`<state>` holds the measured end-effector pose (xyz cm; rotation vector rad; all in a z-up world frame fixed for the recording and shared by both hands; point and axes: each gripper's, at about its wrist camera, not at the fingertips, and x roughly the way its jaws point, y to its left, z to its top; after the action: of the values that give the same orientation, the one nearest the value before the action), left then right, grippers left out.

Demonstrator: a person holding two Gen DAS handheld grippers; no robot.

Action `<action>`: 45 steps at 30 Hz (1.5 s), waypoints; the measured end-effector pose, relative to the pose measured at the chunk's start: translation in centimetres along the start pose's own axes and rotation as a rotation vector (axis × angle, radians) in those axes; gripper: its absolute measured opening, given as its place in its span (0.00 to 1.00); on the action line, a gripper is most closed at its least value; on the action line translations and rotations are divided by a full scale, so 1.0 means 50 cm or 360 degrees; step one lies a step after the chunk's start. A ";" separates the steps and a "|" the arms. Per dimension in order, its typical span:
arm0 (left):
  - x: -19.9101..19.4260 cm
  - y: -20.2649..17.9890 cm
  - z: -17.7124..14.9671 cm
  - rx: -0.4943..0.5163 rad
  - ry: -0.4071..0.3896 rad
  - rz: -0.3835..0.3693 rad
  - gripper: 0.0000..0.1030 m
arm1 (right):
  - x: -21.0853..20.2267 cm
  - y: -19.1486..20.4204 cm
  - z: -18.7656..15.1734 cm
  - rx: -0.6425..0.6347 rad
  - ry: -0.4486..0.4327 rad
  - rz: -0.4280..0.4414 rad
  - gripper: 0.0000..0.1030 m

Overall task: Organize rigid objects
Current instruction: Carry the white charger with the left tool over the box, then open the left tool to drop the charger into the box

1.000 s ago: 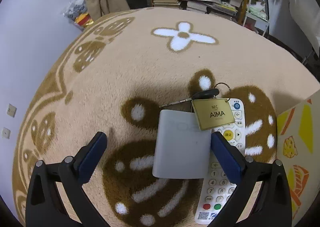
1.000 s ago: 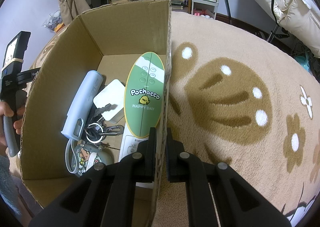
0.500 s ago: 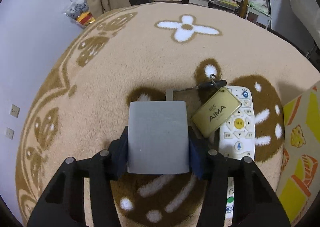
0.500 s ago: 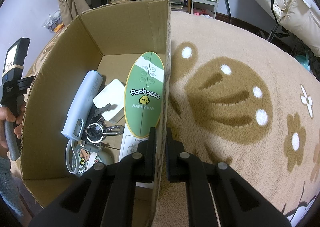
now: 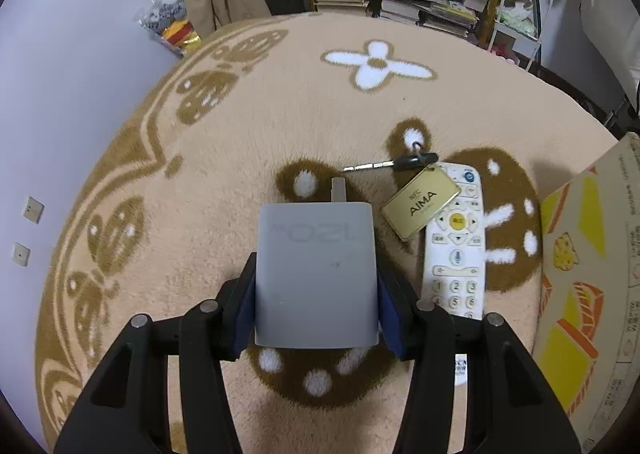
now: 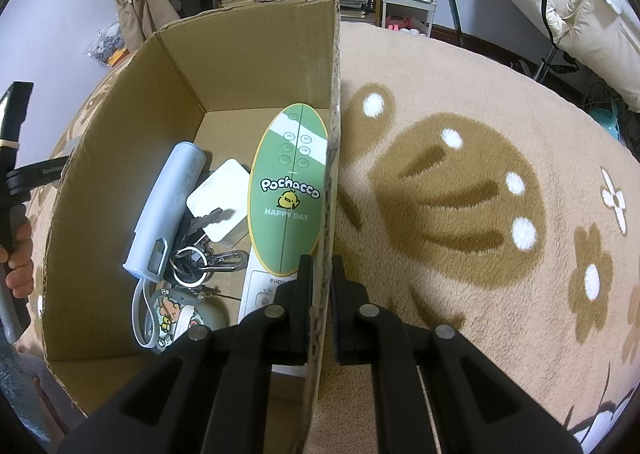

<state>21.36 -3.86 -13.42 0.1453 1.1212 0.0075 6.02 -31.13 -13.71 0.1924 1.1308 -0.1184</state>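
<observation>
Left hand-held gripper (image 5: pixel 316 290) clamps a grey charger block (image 5: pixel 316 274); right hand-held gripper (image 6: pixel 320 294) pinches the cardboard box wall (image 6: pixel 330 173).
The charger sits lifted above the beige rug (image 5: pixel 240 141); beside it lie a white remote (image 5: pixel 454 250) and a key with gold AIMA tag (image 5: pixel 420 201); the box holds a green Pochacco remote (image 6: pixel 286 193), a pale blue cylinder (image 6: pixel 166 205) and keys (image 6: pixel 200 254).

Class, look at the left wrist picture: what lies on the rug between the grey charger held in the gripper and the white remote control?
In the left wrist view, a gold AIMA key tag lies between the grey charger and the white remote, its corner overlapping the remote; its black-headed key lies just beyond.
</observation>
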 end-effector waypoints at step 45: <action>-0.252 -0.341 -0.127 0.0597 -0.0280 -0.0378 0.49 | 0.000 -0.004 0.001 -0.0001 0.0002 0.0002 0.09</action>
<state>9.04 -21.05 -6.89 0.3402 0.9491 -0.4217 6.04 -31.34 -13.70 0.1928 1.1316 -0.1169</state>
